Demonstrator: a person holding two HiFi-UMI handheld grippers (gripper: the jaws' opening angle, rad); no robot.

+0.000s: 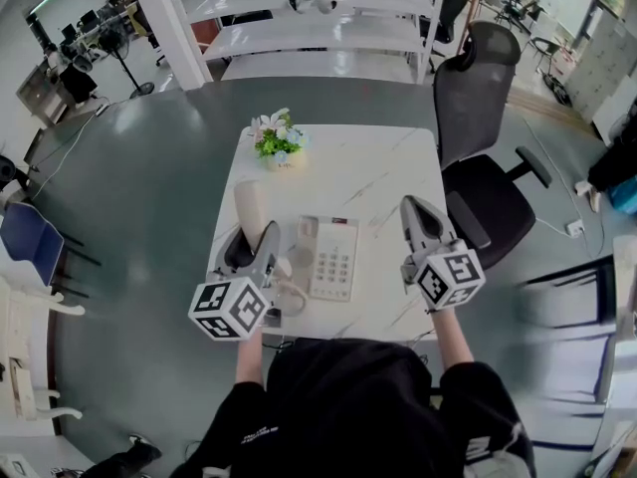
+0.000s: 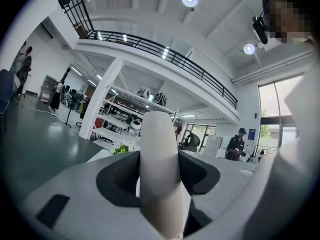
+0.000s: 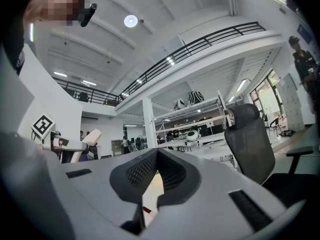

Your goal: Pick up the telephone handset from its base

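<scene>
The cream telephone handset stands almost upright, lifted off the telephone base, which lies flat on the white table. My left gripper is shut on the handset's lower part. In the left gripper view the handset fills the gap between the two dark pads. A coiled cord runs from the handset's lower end towards the base. My right gripper hovers to the right of the base with its jaws together and nothing between them; the right gripper view shows its pads meeting.
A small pot of flowers stands at the table's far left. A black office chair sits close to the table's right side. White shelves stand beyond the table, on a grey floor.
</scene>
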